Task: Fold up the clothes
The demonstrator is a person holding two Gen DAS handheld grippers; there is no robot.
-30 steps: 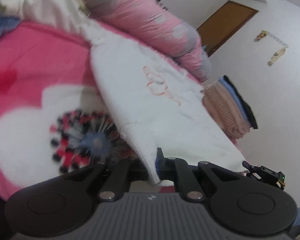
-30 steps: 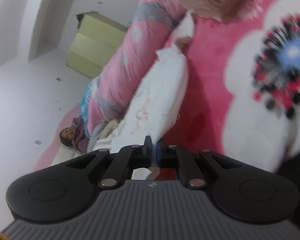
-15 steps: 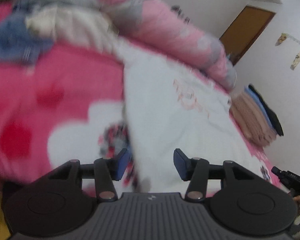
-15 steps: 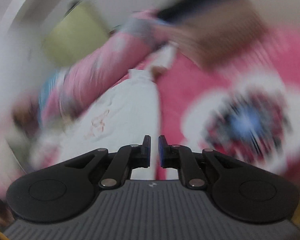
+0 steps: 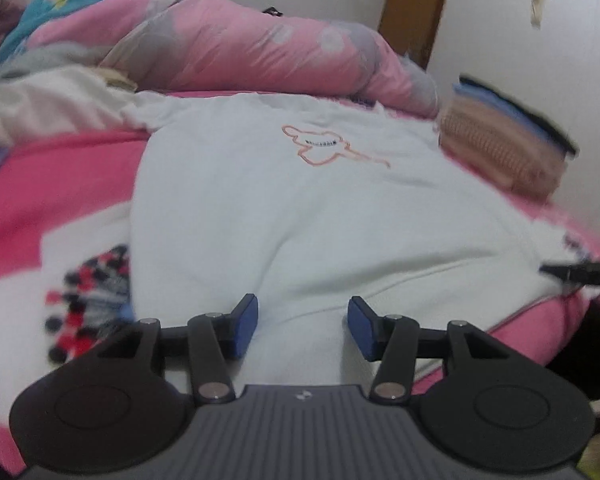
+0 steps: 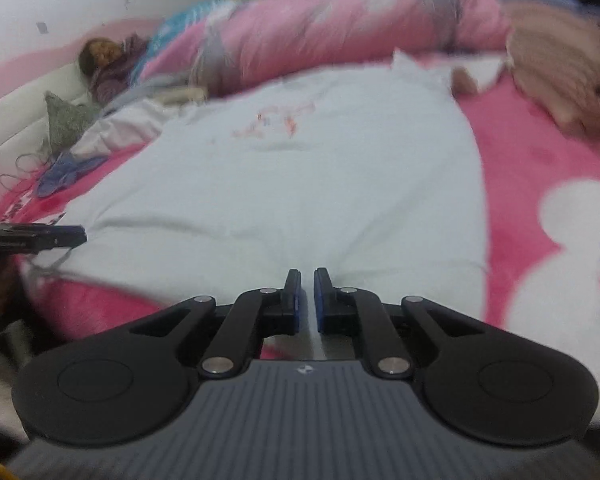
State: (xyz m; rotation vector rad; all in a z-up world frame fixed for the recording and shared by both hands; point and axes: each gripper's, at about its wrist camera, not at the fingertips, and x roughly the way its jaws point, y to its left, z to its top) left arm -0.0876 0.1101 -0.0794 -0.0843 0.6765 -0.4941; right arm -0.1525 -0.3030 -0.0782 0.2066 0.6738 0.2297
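Left wrist: shirt beyond hand-held gripper

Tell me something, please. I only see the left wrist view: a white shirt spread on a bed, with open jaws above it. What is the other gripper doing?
Observer: The right gripper has its jaws shut above the white shirt's near edge, with no cloth visibly pinched.
Operator: Is anything past my picture's left edge?
Observer: Yes, a person lies by the wall at the head end, beside the pink quilt.
Operator: Anything else there?
Observer: A grey-green cushion sits just in front of that person.
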